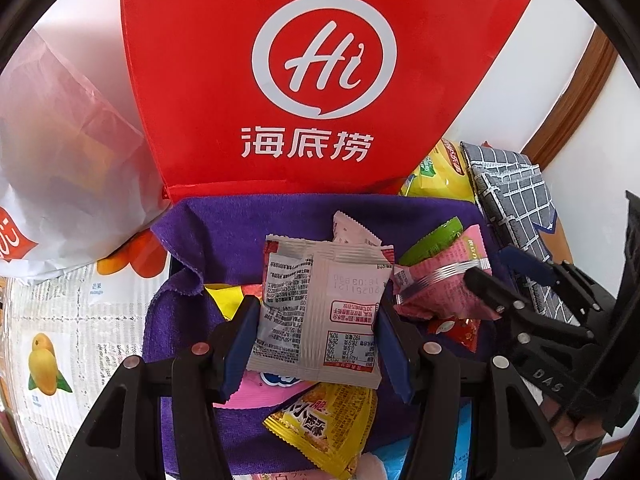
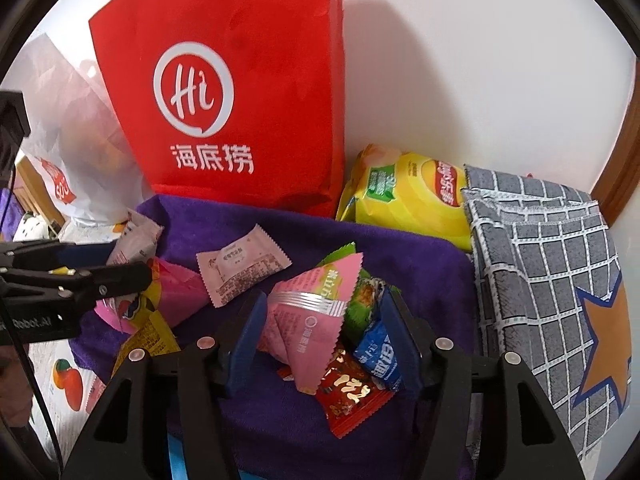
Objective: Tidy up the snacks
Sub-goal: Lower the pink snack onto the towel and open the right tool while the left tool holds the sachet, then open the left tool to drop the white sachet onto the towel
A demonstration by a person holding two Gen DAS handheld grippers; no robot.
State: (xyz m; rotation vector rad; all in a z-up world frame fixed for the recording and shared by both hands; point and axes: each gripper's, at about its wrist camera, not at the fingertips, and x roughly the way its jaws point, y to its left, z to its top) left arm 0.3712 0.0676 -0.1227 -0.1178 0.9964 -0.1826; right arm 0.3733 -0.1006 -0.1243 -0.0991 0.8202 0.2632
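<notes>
Pinching a flat silver-grey foil snack packet [image 1: 320, 312] printed with red and black text, the left gripper [image 1: 316, 336] holds it upright between its blue pads, which press on the packet's two side edges with the jaws partly closed. That packet hangs over a rumpled purple towel [image 1: 224, 224] strewn with small snacks: a yellow crinkled packet [image 1: 324, 428] lies just below it, and a pale pink sachet [image 1: 352, 232] peeks out behind its top edge.

The right gripper [image 2: 324, 336] straddles a pink triangular packet with a silver seal band [image 2: 308, 328]. Its jaws stand partly spread; the left pad seems to touch the packet's edge, though the fisheye view leaves that contact uncertain, while the right pad sits beside a small blue wrapper [image 2: 380, 352] and a green wrapper [image 2: 360, 304]. A red wrapper with gold lettering [image 2: 352, 396] lies on the towel just under the pink packet.

Behind the towel stands a tall red paper bag with a white "Hi" logo [image 2: 240, 92], a white plastic bag [image 2: 72, 152] to its left, a yellow crisp bag [image 2: 408, 196] and a grey grid-patterned fabric pouch [image 2: 544, 264] to its right.
</notes>
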